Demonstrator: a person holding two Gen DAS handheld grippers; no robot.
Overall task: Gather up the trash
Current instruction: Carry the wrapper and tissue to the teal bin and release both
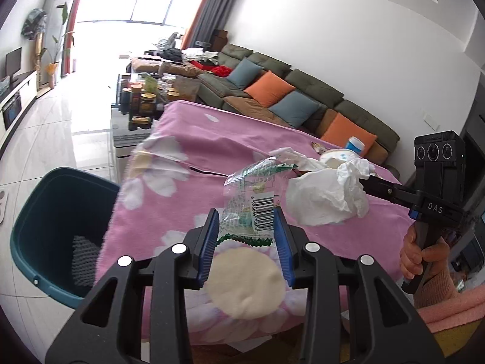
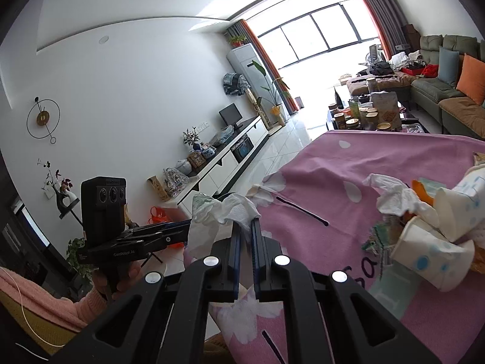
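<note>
Both hands full of trash over the pink tablecloth (image 1: 182, 188)

My left gripper (image 1: 247, 221) pinches a clear wrapper (image 1: 251, 194), my right gripper (image 2: 246, 224) is clamped on a crumpled tissue (image 2: 233, 209); teal bin (image 1: 45, 212) far left.

Crinkly clear plastic wrapper (image 1: 251, 194), crumpled white tissue (image 1: 327, 195), pink cloth tablecloth (image 1: 212, 142)

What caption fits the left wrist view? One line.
Left gripper holds a clear wrapper, right gripper a tissue.
</note>
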